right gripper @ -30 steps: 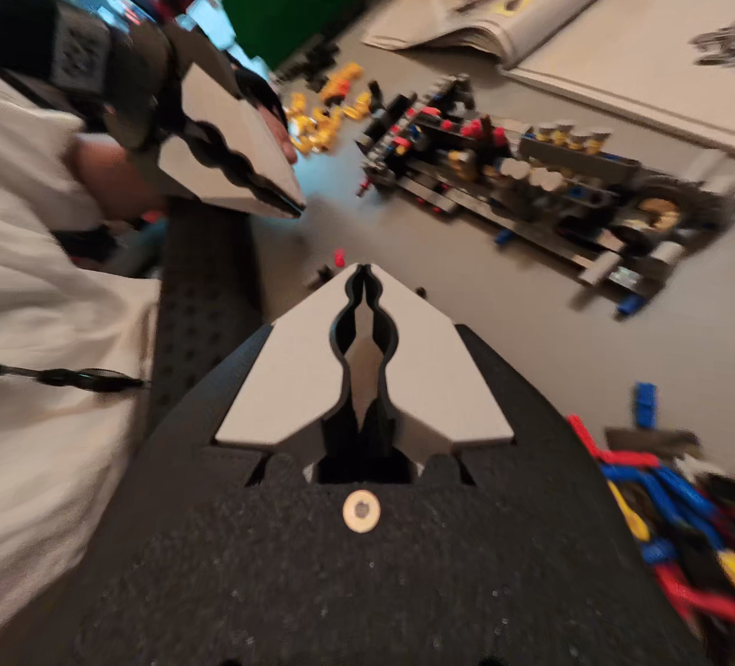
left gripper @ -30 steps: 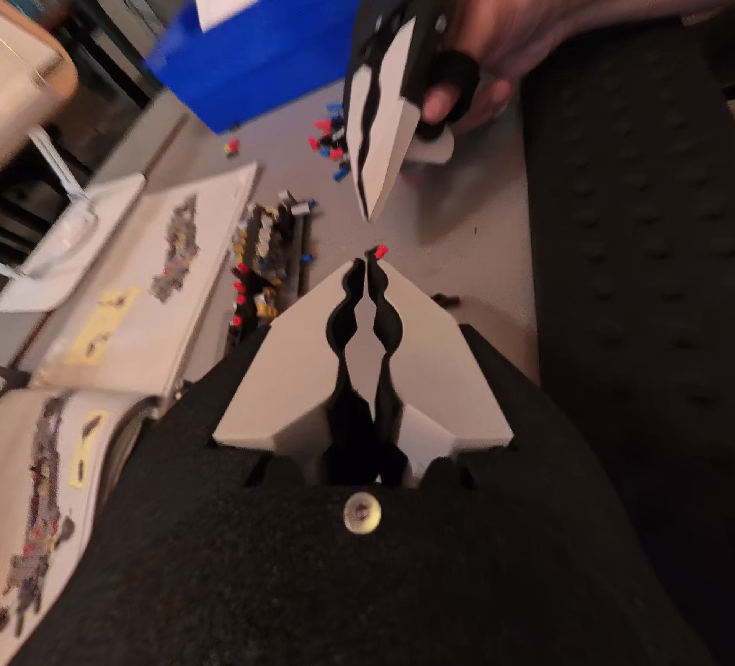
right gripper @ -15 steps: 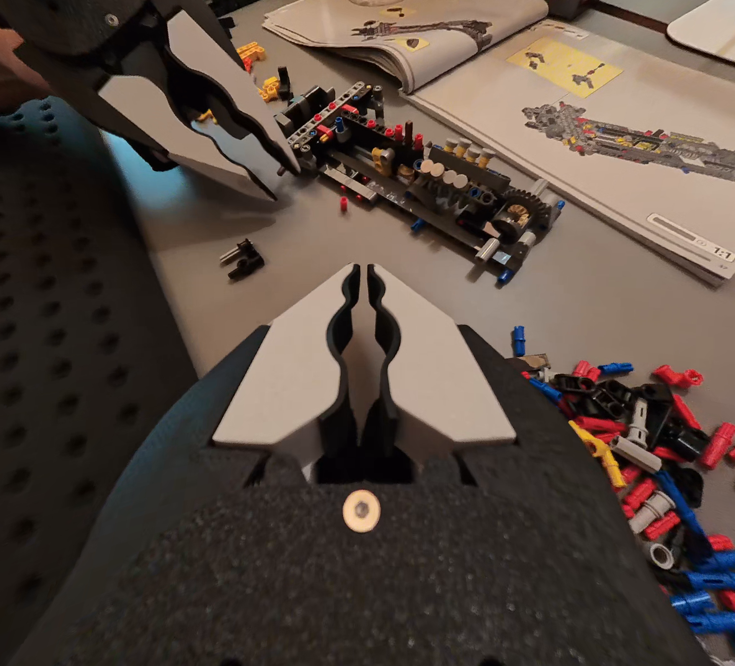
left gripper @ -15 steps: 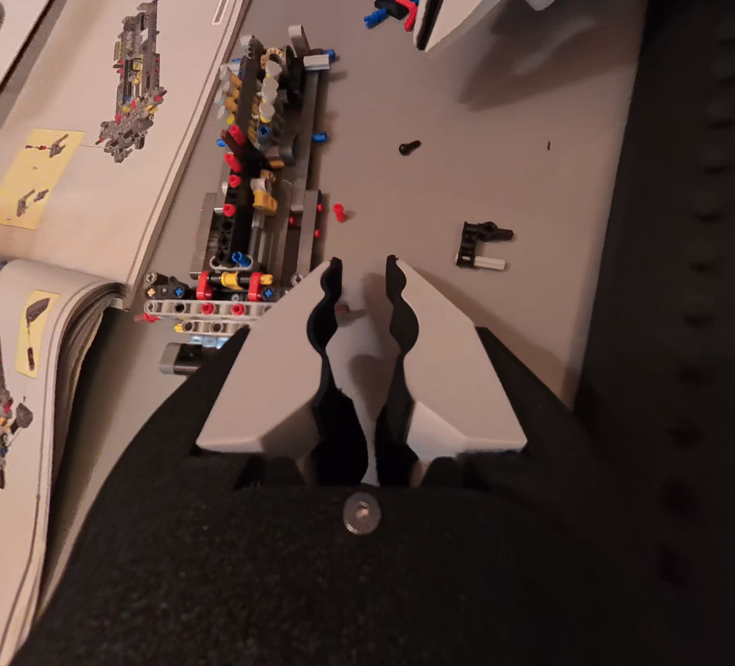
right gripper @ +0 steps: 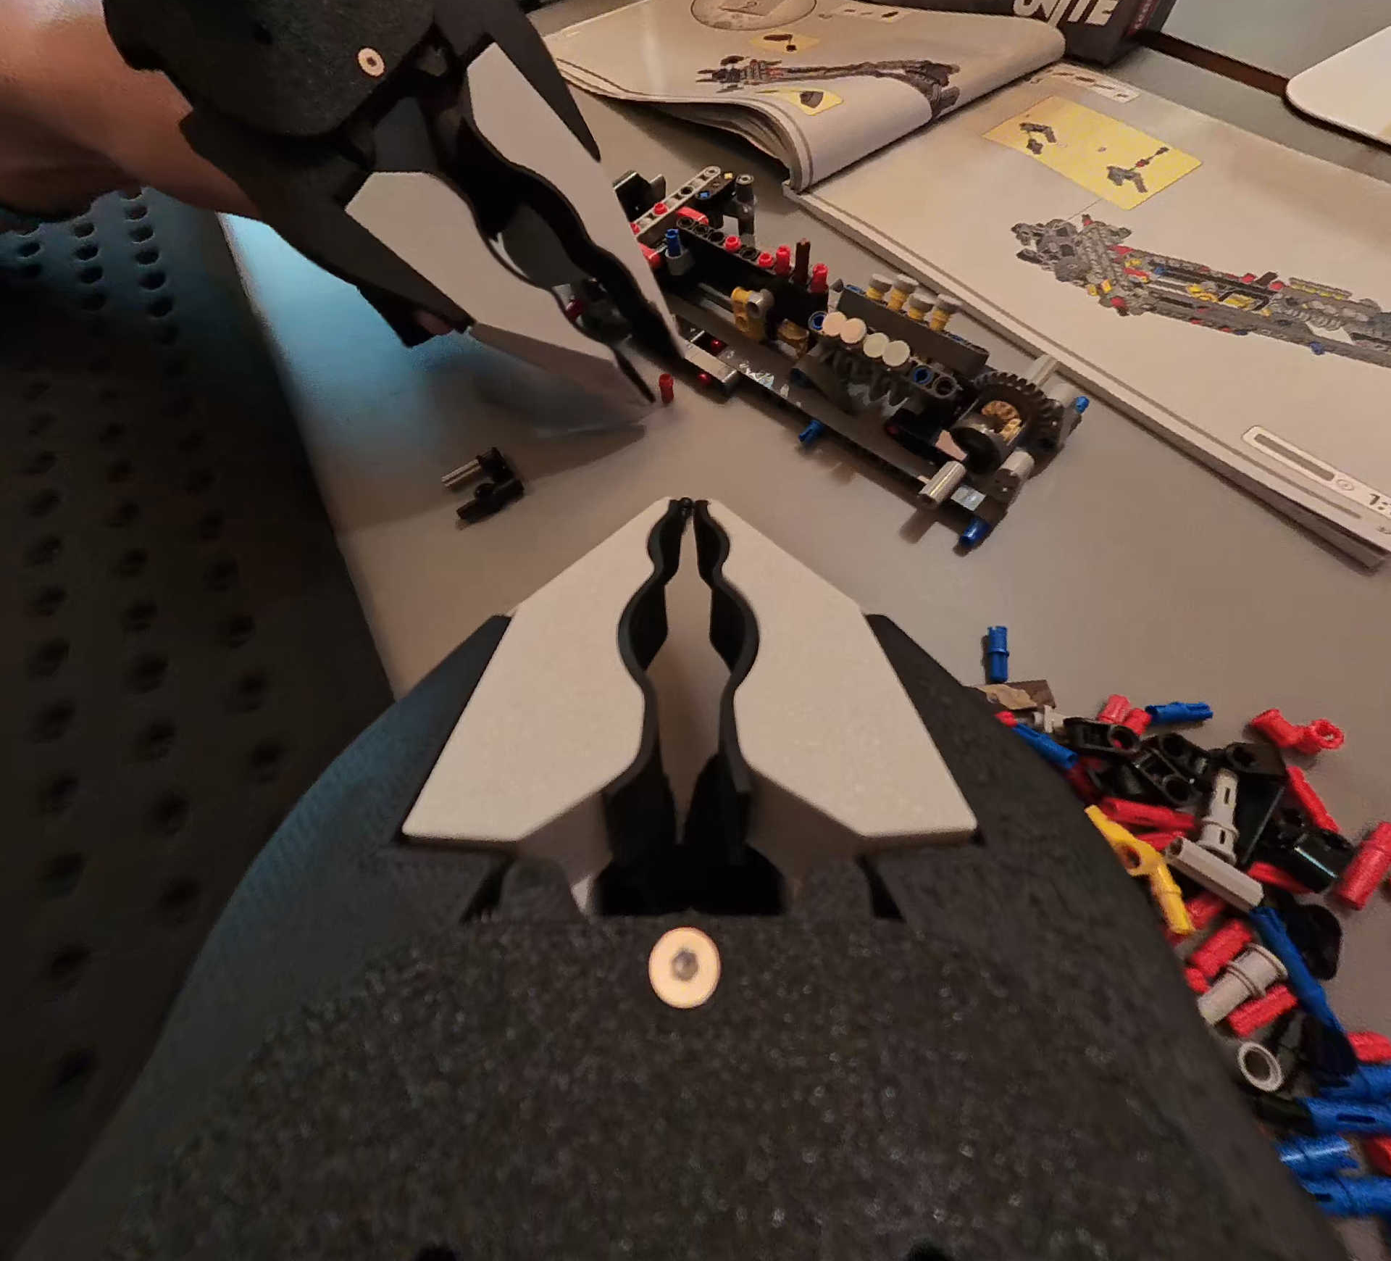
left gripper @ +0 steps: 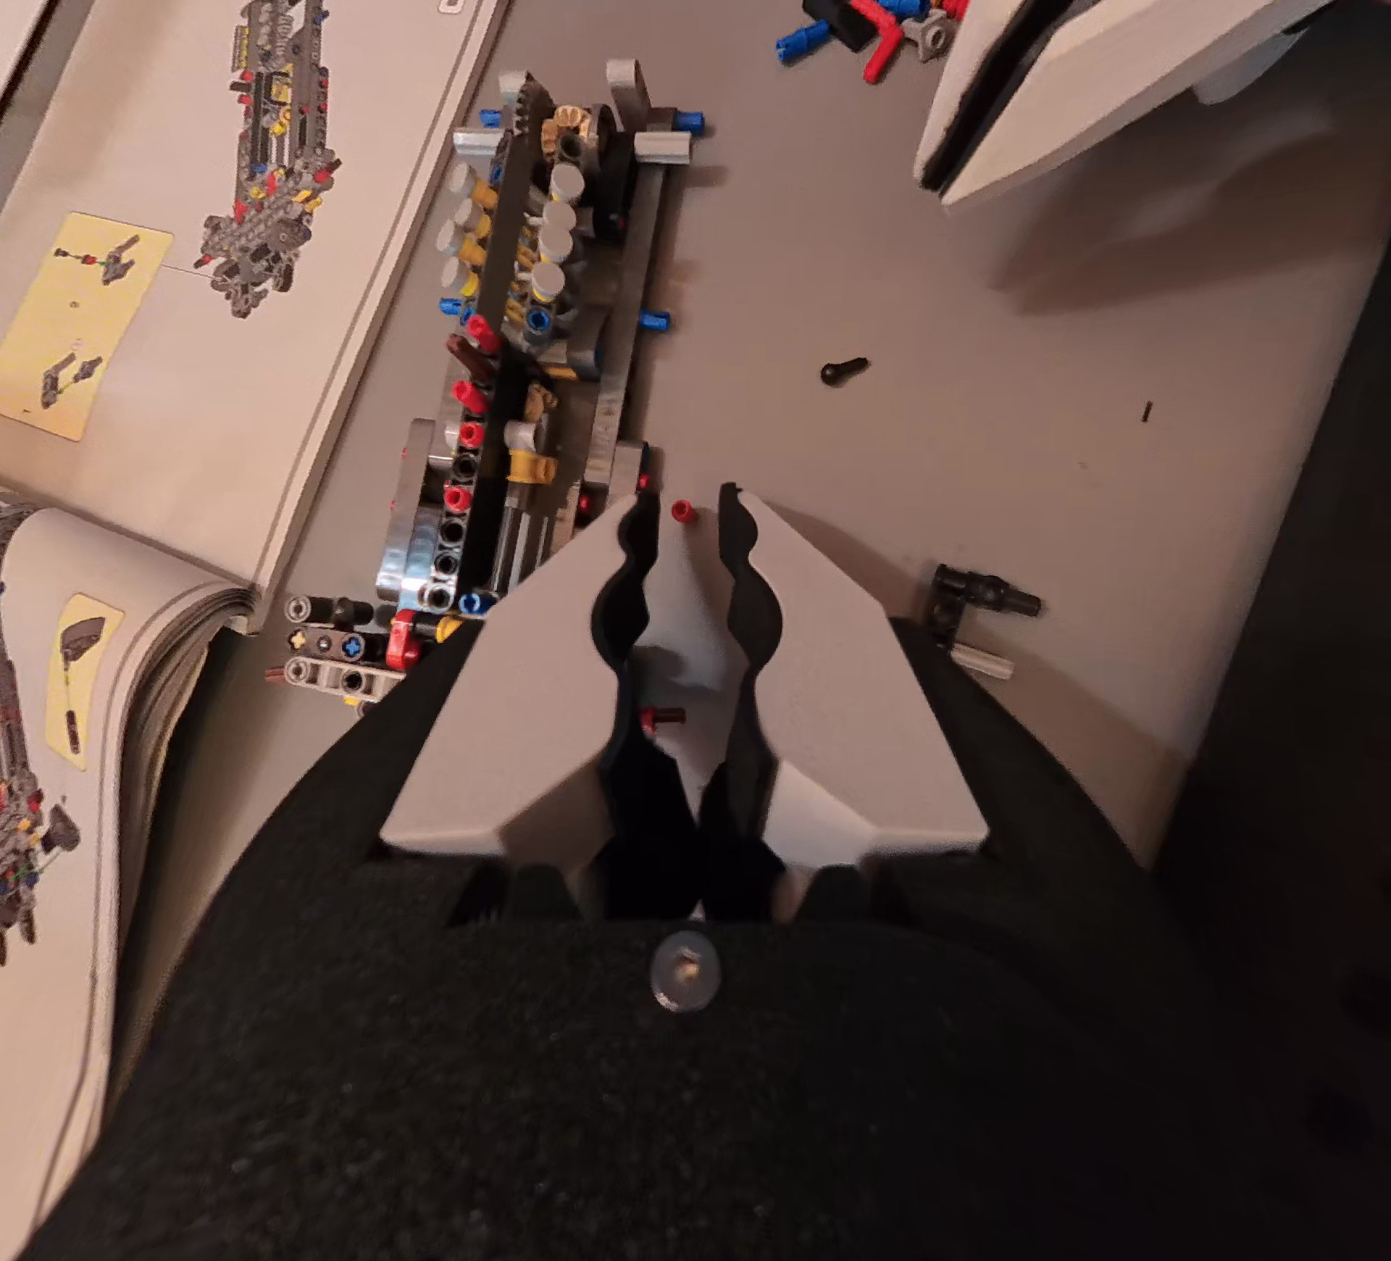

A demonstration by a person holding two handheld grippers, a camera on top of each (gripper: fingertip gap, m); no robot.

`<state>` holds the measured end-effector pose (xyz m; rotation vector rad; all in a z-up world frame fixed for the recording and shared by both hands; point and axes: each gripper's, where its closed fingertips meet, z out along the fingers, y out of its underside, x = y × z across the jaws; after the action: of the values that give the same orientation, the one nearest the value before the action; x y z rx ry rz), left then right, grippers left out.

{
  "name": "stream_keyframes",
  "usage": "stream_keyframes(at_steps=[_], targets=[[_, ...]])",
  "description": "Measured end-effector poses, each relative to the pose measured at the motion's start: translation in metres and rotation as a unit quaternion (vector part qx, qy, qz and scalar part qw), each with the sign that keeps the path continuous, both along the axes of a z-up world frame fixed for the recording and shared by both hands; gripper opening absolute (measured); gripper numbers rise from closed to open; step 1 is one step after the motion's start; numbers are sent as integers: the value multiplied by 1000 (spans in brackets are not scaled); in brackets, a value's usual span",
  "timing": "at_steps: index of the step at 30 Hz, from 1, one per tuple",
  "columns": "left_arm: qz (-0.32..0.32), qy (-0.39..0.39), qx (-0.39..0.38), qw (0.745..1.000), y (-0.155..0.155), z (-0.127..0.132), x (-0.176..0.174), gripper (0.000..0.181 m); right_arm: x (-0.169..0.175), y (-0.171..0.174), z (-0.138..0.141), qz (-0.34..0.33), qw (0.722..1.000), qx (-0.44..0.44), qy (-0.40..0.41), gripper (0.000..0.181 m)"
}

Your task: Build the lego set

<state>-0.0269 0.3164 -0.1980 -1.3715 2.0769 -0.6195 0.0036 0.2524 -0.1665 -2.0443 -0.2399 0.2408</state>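
Your build [left gripper: 542, 359] is a long grey-and-black frame studded with red, blue and yellow pins, lying flat on the table [left gripper: 978, 472] beside the open manual [left gripper: 226, 171]. Your left gripper [left gripper: 685, 498] is spread, tips bracketing a loose red pin [left gripper: 681, 509] by the frame's near end. Your right gripper [right gripper: 689, 506] is pressed together, empty. In the left view the frame's long axis runs away from you.

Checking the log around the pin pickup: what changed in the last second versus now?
The left gripper went from shut to open and dropped to the table, its fingertips now flanking the small red pin beside the chassis build. Nothing gripped yet. The right gripper stayed shut and empty. The build, the loose black connector and the manual appear unmoved.
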Motion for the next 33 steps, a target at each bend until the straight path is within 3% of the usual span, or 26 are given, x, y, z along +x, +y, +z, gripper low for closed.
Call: stream_keyframes(at_steps=[13,16,21,24,33], targets=[[-23,18,60,998,6,-3,0,4,2,-1,4,1,1000,5,28,2],[-65,-24,96,993,-2,9,2,4,3,1,6,-5,999,8,48,3],[-120,-126,124,977,-25,47,7,4,-24,16,34,29,979,26,199,32],[-125,-167,140,968,-28,65,7,3,-39,22,46,51,962,35,266,32],[-148,-198,158,956,-38,75,-4,3,-54,28,54,83,951,35,295,32]])
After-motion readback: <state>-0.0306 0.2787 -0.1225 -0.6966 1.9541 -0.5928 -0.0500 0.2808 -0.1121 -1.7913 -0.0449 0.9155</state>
